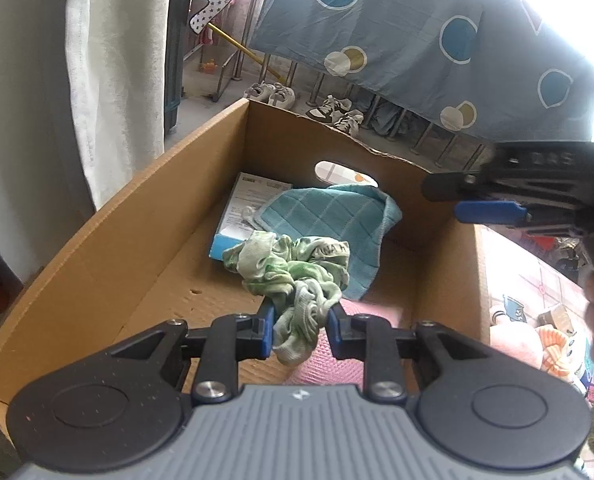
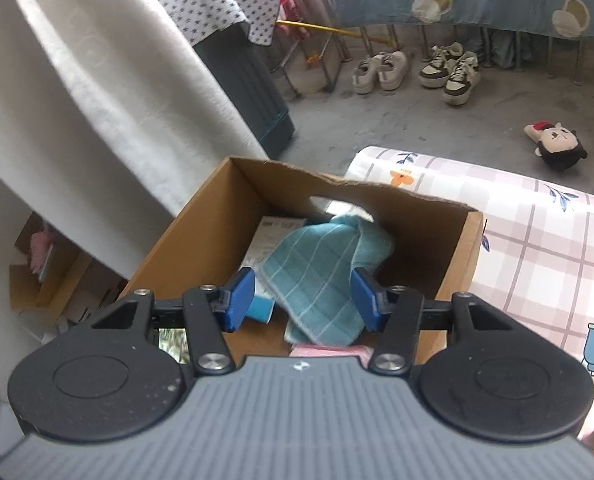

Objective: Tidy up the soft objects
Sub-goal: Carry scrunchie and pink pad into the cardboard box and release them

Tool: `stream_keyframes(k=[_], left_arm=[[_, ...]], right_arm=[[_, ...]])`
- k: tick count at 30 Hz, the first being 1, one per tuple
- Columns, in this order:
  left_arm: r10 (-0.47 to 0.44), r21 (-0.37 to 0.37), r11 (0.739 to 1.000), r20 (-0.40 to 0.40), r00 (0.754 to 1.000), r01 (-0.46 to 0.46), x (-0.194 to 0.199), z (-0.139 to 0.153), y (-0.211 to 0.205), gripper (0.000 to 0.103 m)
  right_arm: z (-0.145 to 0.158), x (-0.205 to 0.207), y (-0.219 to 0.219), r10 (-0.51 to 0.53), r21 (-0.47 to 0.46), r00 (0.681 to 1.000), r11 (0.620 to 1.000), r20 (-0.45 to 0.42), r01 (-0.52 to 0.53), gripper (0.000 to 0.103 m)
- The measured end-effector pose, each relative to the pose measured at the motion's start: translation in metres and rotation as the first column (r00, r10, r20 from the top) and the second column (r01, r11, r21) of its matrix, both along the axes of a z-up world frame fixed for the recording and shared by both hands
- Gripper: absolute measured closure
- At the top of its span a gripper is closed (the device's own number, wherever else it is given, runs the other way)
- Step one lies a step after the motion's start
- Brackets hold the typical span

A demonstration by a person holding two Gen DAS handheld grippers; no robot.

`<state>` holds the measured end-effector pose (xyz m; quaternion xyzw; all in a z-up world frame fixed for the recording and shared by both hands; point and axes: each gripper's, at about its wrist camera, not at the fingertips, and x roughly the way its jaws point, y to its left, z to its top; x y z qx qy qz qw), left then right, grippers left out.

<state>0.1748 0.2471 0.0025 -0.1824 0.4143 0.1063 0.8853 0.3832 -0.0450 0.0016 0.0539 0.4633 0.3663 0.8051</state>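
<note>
**A:** Crumpled pale-green patterned cloth (image 1: pixel 293 276) hangs bunched over the open brown cardboard box (image 1: pixel 109 240), and the left gripper (image 1: pixel 302 330) has its blue pads pinched tight on the lower end of it.

**B:** Right behind that cloth, inside the box, a teal checked towel (image 1: pixel 329 224) lies folded over itself, partly covering a white and blue printed packet (image 1: pixel 237 208) against the far wall.

**A:** And something pink and knitted (image 1: pixel 337 364) sits under the hanging cloth at the near end of the box.

**B:** Over to the right gripper (image 2: pixel 303 300): jaws spread, blue pads apart, nothing pressed between them. It hovers above the box with the teal towel showing in the gap.

**A:** Outside the box, a pink checked floral sheet (image 2: pixel 537 248) lies just beside its right wall.

**B:** Farther off on the grey floor, a small plush doll with black hair (image 2: pixel 557 144), and two pairs of sneakers (image 2: pixel 417 68) beneath a hanging blue spotted sheet (image 1: pixel 397 32).
</note>
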Motion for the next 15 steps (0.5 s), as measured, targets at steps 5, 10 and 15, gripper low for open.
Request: stream_keyframes(k=[5, 10, 15], left_arm=[[-0.014, -0.01, 1.0, -0.028, 1.0, 0.013, 0.003, -0.002, 0.001, 0.077], [-0.076, -0.051, 0.996, -0.035, 0.996, 0.074, 0.018, 0.005, -0.009, 0.076], [-0.159, -0.087, 0.984, -0.061, 0.985, 0.154, 0.057, 0.008, -0.033, 0.075]], right_arm=[[0.009, -0.014, -0.015, 0.035, 0.055, 0.999, 0.998, -0.019, -0.034, 0.05], [0.017, -0.023, -0.043, 0.03, 0.134, 0.999, 0.991, -0.032, -0.026, 0.05], [0.019, -0.022, -0.079, -0.003, 0.197, 0.999, 0.98, -0.036, 0.01, 0.049]])
